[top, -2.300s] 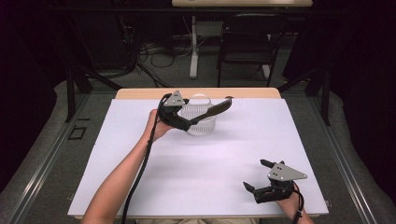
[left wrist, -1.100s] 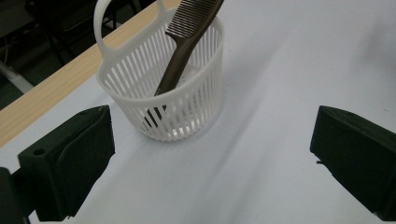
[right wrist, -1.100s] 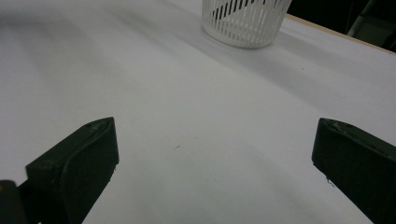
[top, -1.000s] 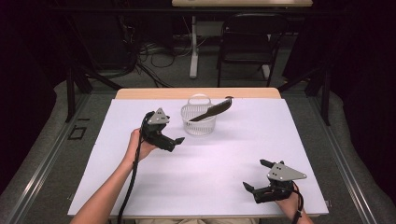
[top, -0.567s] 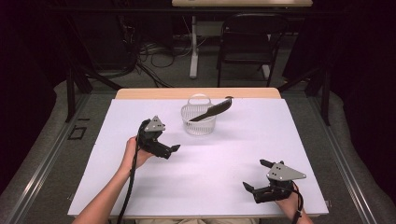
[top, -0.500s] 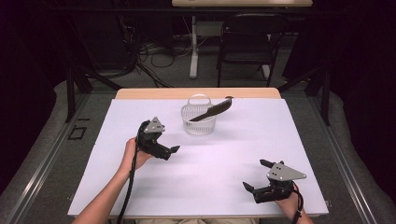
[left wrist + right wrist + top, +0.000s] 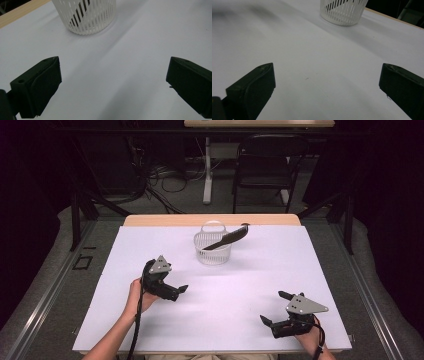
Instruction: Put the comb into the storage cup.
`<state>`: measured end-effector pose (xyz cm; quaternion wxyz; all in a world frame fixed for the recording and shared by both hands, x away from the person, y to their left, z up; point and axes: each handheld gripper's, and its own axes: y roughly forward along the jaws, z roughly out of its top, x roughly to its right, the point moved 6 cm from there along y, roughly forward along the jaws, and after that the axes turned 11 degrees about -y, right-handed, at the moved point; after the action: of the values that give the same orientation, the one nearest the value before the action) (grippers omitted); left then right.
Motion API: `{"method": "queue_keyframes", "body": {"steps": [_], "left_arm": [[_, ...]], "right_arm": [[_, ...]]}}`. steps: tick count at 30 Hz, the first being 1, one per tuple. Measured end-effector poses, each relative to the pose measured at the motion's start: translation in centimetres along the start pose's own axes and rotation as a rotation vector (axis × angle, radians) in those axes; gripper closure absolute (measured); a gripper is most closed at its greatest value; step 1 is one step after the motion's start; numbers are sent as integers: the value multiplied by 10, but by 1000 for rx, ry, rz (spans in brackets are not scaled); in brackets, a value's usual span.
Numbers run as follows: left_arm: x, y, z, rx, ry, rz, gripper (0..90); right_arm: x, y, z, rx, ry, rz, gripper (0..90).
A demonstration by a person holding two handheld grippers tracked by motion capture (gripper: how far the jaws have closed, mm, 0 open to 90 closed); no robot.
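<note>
The black utensil [image 7: 227, 239] lies slanted in the white basket [image 7: 213, 254] at the table's [image 7: 300, 265] far edge. My left gripper [image 7: 172, 291] hangs near it, jaws apart and empty. My right gripper [image 7: 274, 312], jaws also apart, rests at the near edge, clear of the work.

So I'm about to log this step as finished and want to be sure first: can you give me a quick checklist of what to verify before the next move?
1. Dark utensil in the white basket: ok, it leans inside with one end sticking out over the rim.
2. Basket upright on the table: ok.
3. Left gripper empty: ok, jaws apart with nothing between them in the left gripper view.
4. Right gripper empty: ok, jaws wide apart over bare table.
5. Both grippers apart from the basket: ok.
6. Utensil settled firmly, not about to tip out: cannot tell.
</note>
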<state>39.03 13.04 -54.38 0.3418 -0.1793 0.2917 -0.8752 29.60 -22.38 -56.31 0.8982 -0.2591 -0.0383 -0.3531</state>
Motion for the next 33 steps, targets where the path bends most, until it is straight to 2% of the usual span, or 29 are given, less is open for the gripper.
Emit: {"method": "queue_keyframes", "body": {"steps": [4,11,15,24,26,33], "left_arm": [[0,-4,-6,13,-9,8,2],[4,-9,-20,0,-18,3,2],[5,-13,-24,11,-26,3,2],[12,-17,-34,9,-24,-2,1],[14,-18,-37,8,-34,-10,1],[18,-23,-47,11,-35,-2,1]], "right_arm": [[0,0,0,-4,0,2,2],[-1,1,0,-5,0,3,2],[-1,2,-1,-9,0,5,2],[-1,2,-1,-11,3,5,2],[-1,2,-1,-18,3,8,2],[-1,3,-2,-19,3,7,2]]}}
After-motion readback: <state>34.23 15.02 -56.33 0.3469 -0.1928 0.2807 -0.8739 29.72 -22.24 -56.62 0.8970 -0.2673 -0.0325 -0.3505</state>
